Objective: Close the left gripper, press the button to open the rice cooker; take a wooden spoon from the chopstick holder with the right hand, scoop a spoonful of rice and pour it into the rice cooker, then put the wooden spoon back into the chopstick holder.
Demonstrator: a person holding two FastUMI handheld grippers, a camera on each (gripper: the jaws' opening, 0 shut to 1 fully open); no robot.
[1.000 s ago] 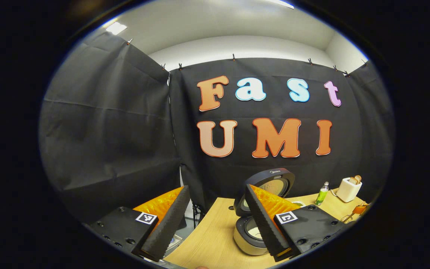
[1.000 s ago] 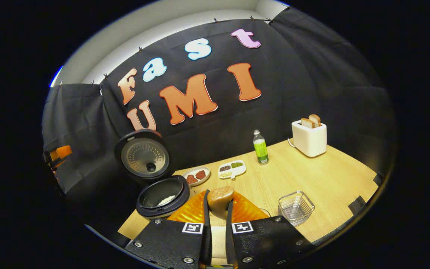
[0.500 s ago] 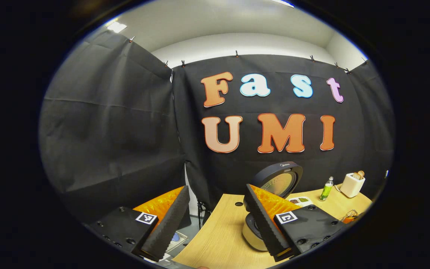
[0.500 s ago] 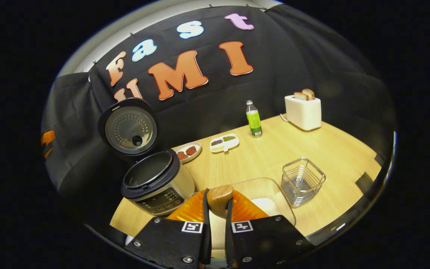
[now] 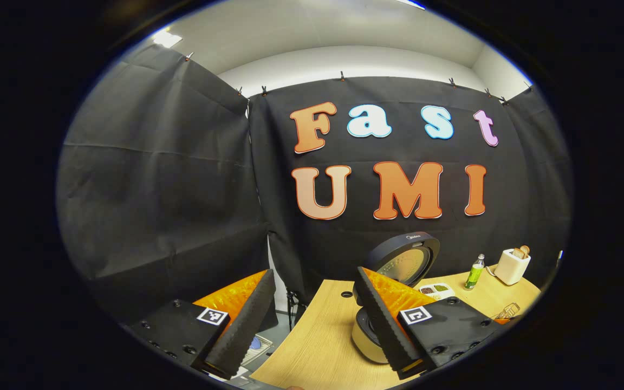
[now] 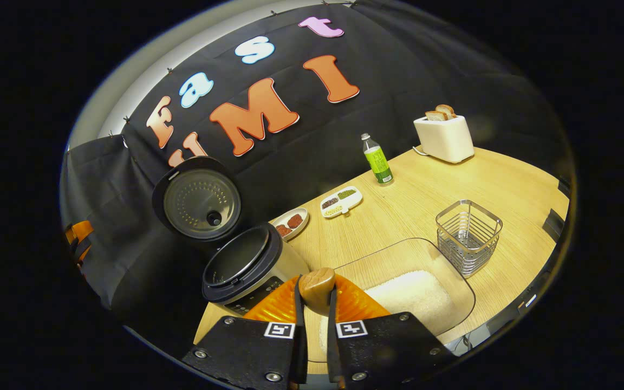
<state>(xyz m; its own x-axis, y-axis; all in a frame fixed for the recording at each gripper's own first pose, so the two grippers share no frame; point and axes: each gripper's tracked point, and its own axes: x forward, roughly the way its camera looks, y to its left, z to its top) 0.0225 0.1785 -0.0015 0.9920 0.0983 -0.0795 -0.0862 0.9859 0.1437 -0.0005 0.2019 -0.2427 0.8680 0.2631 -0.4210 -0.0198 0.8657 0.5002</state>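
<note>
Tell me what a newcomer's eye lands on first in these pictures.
The round dark rice cooker stands at the table's left end with its lid flung upright. Close in front, the right gripper has its jaws shut on a brown wooden spoon handle, above a clear glass tray of white rice. An empty wire chopstick holder stands right of it.

1. Table [image 6: 436, 189]: pale wood grain, smooth and matt.
2. Spoon [image 6: 317, 286]: brown wood, slightly polished.
3. Holder [image 6: 468, 236]: shiny metal wire.
4. Cooker [image 6: 252, 266] lid's inner plate: dull grey metal with small holes; its rim dark, glossy plastic.
5. Dish [image 6: 453, 303] with rice: clear, glossy, glass or plastic.
6. Toaster [image 6: 444, 138]: smooth, white, matt.
7. Bottle [image 6: 378, 161]: clear plastic.
8. Wall: matt black cloth, creased.
</note>
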